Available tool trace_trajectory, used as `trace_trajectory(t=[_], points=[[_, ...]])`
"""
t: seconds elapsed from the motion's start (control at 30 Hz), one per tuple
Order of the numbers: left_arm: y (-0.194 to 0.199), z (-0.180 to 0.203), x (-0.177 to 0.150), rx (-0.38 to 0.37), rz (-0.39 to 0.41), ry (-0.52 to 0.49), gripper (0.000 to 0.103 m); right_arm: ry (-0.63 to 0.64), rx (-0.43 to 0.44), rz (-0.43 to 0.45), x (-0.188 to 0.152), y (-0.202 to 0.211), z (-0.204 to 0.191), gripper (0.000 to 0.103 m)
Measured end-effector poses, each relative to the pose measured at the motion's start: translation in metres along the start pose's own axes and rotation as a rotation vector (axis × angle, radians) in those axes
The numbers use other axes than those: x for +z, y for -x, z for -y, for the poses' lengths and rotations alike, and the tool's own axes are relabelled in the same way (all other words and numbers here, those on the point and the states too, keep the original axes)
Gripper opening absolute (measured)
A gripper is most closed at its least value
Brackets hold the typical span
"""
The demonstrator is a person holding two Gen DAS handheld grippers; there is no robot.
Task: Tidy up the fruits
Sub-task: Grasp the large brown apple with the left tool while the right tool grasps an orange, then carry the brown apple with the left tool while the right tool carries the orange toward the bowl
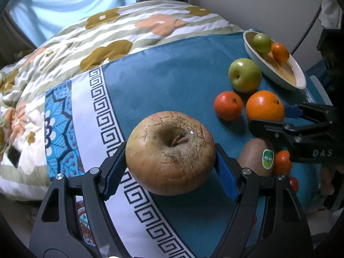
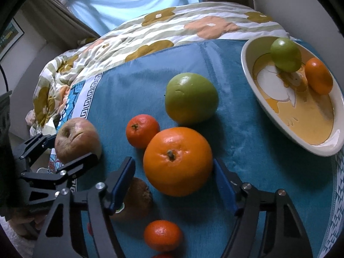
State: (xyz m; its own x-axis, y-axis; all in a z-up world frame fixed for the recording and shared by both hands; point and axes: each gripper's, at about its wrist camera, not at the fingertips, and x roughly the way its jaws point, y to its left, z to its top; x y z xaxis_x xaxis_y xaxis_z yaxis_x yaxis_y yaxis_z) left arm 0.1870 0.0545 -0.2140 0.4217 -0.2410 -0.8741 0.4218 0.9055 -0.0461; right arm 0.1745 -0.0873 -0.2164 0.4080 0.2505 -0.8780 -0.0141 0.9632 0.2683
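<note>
Cracked, matt-skinned russet apple [image 1: 171, 164]; glossy, dimpled big orange [image 2: 178, 161]; smooth waxy green apple [image 2: 191, 97] beyond it; glazed glossy ceramic dish [image 2: 322, 142]; plush matt teal cloth [image 1: 172, 81] beneath.

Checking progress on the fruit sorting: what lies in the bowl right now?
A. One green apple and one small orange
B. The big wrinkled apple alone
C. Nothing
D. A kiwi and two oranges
A: the right wrist view shows a small green apple and a small orange in the bowl, nothing else.
</note>
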Motion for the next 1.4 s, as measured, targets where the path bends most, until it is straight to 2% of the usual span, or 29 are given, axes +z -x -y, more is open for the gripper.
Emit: trace_trajectory(t=[0.17, 0.53, 0.83, 1.13, 1.4], points=[[0.004, -0.003, -0.007, 0.007, -0.001, 0.013, 0.081, -0.004, -0.021, 0.003, -0.002, -0.001, 0.003, 0.058], [0.027, -0.006, -0.023, 0.025, 0.02, 0.04, 0.081, 0.025, -0.025, 0.039, -0.001, 0.018, 0.001, 0.056], [0.071, 0.01, -0.01, 0.06, 0.093, 0.053, 0.081, 0.047, -0.02, 0.105, 0.003, 0.069, 0.004, 0.056], [0.111, 0.055, 0.016, 0.127, 0.161, 0.08, 0.081, 0.106, 0.007, 0.166, 0.014, 0.126, 0.03, 0.056], [0.121, 0.109, 0.038, 0.157, 0.205, 0.116, 0.081, 0.18, 0.017, 0.19, 0.028, 0.164, 0.077, 0.056]])
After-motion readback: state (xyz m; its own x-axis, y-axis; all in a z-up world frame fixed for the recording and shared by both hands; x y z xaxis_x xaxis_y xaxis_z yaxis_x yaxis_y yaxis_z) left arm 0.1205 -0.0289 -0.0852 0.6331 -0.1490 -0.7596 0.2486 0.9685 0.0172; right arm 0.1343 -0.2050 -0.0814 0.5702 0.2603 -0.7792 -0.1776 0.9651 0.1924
